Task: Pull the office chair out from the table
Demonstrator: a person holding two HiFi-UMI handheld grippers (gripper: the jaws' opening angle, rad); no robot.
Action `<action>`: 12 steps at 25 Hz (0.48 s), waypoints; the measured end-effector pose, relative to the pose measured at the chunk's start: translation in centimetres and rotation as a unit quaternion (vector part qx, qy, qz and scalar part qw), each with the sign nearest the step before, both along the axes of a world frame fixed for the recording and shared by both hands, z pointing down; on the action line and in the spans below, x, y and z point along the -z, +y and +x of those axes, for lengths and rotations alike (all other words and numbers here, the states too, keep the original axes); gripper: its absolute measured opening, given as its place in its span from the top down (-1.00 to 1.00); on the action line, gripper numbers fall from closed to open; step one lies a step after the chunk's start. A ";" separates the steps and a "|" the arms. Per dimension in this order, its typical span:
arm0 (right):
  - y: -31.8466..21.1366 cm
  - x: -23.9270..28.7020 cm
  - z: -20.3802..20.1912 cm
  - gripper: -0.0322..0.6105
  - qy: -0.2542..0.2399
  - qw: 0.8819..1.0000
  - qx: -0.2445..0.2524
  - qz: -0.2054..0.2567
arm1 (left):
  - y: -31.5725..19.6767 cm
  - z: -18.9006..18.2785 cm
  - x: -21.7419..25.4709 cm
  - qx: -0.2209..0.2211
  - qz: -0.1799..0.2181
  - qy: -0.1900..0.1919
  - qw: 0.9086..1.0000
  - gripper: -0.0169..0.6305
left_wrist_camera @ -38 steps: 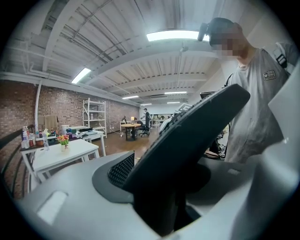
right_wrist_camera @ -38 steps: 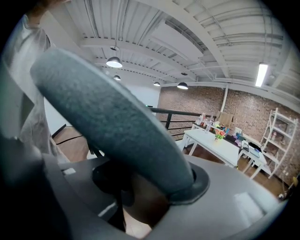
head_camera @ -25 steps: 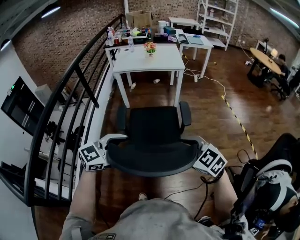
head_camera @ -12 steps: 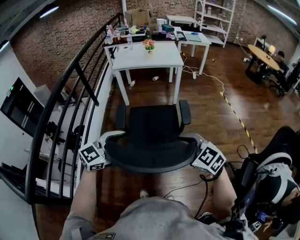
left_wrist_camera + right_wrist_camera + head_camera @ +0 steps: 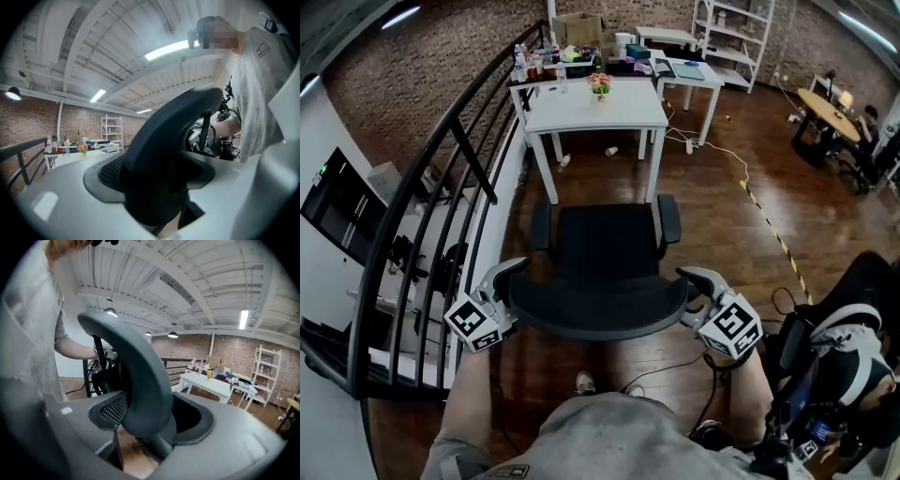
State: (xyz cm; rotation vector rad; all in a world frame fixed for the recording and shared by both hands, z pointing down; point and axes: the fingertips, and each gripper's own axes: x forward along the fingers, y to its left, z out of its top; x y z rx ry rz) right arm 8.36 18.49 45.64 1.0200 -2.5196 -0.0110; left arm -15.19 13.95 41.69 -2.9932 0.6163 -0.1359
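Observation:
The black office chair (image 5: 605, 248) stands out from the white table (image 5: 600, 108), its seat facing the table and its curved backrest (image 5: 600, 317) toward me. My left gripper (image 5: 508, 281) straddles the backrest's left end and my right gripper (image 5: 694, 286) its right end. Both have just been opening. In the left gripper view the backrest rim (image 5: 173, 140) stands between the spread jaws of the left gripper (image 5: 159, 197). In the right gripper view the rim (image 5: 136, 380) likewise sits loose inside the right gripper (image 5: 140, 437), with a gap showing beside it.
A black metal railing (image 5: 441, 187) runs along the left. A flower pot (image 5: 600, 86) and bottles stand on the table; a second white table (image 5: 689, 80) and a shelf (image 5: 727, 37) are behind. A cable (image 5: 670, 370) and striped tape (image 5: 769, 230) lie on the wood floor.
Both grippers' jaws have spread wider around the backrest ends, and both grippers have drifted a little outward and back toward me. The chair sits slightly farther from the table.

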 end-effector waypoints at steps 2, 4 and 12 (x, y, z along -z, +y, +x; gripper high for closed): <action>0.8 -0.1 1.2 -0.05 -0.012 1.000 -0.017 -0.004 | 0.1 -1.2 0.4 0.025 0.007 0.016 1.000 -0.01; 1.5 -0.4 2.2 -0.05 -0.018 0.999 -0.031 -0.012 | 0.2 -2.8 0.5 0.051 0.005 0.033 0.998 0.00; 6.3 -3.5 1.7 0.21 -0.007 0.998 0.008 -0.064 | 5.3 -5.1 -4.7 0.061 -0.059 0.009 0.996 0.32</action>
